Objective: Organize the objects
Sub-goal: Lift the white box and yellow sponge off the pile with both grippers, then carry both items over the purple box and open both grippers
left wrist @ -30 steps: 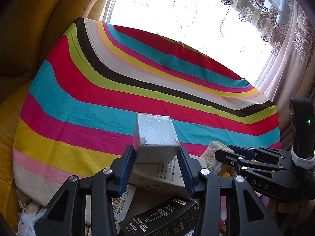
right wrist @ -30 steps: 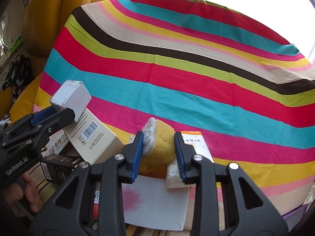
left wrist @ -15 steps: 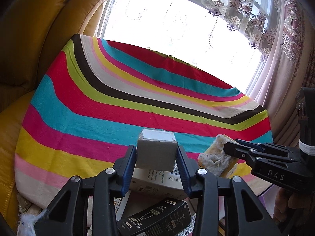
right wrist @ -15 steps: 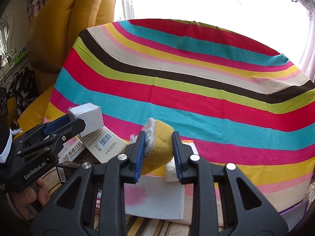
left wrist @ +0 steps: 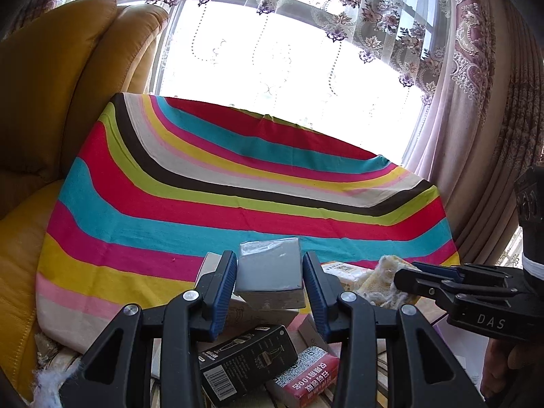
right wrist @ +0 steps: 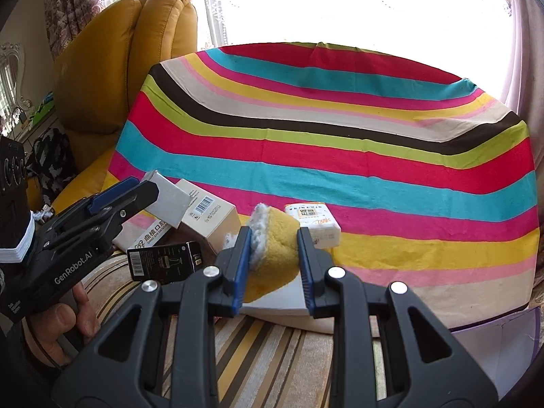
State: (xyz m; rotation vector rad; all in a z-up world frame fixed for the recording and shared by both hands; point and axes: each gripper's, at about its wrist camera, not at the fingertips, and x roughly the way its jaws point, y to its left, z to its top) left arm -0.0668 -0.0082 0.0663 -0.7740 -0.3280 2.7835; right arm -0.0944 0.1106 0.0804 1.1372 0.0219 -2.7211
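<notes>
My left gripper [left wrist: 268, 284] is clamped on a small grey box [left wrist: 270, 268], and my right gripper [right wrist: 273, 261] is squeezed onto a yellow sponge [right wrist: 273, 255] with a fluffy white face; both are lifted clear of the clutter, I judge so I can carry them to tidier spots. Just beneath lie the things not yet sorted: a black box [left wrist: 244, 360] and a red packet [left wrist: 306, 379] under my left gripper, a white sheet [right wrist: 282, 304] under the sponge, and cream cartons [right wrist: 207, 216] and a tissue pack [right wrist: 314, 222] a little further on. Beyond them the striped cloth [left wrist: 204, 204] on the table is bare, a sensible place to set things out. Behind stand a yellow armchair [right wrist: 136, 51] and lace curtains [left wrist: 374, 17]. Compared with a second ago, both grippers have risen and tipped back, so more window shows and the pile sits lower in view; the holds themselves are unchanged.
</notes>
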